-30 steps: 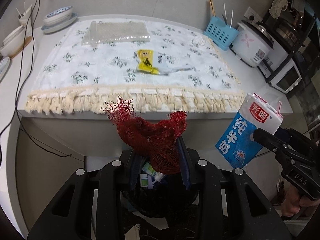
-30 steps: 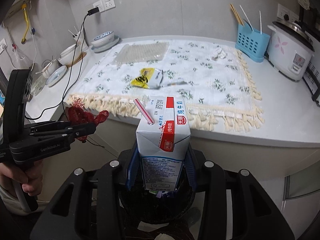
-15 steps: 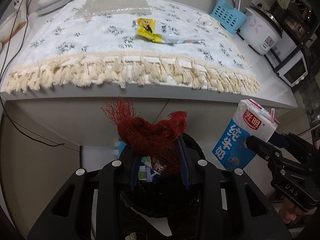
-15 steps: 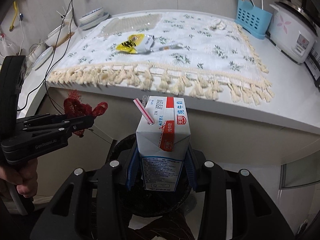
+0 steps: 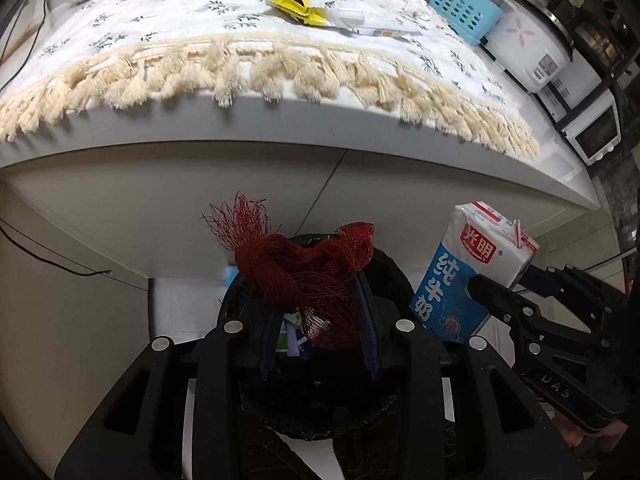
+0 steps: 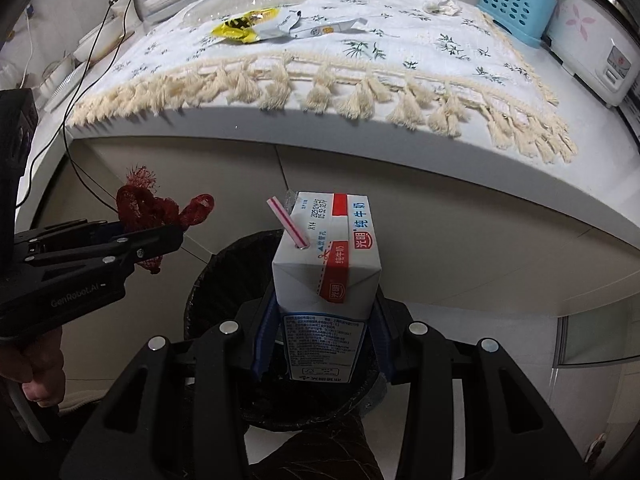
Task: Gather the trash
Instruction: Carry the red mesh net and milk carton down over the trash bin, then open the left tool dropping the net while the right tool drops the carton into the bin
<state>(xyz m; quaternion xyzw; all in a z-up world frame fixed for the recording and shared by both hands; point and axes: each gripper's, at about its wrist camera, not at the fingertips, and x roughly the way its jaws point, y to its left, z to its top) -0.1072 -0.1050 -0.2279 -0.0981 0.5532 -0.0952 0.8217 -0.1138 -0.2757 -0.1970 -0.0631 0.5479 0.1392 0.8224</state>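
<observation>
1. Left gripper (image 5: pixel 320 320) clenched on a wad of red mesh netting (image 5: pixel 304 272), held over the black-lined trash bin (image 5: pixel 396 276) below the counter edge.
2. Right gripper (image 6: pixel 324 332) grasping a milk carton (image 6: pixel 326 264) upright, striped straw (image 6: pixel 286 222) in its top, above the same bin (image 6: pixel 208 288).
3. On the fringed floral cloth (image 6: pixel 400 40): yellow snack wrapper (image 6: pixel 240 28), torn white packet (image 6: pixel 320 28), crumpled tissue (image 6: pixel 442 2).
4. Blue utensil basket (image 6: pixel 516 12) and rice cooker (image 6: pixel 596 52) stand at the counter's right.
</observation>
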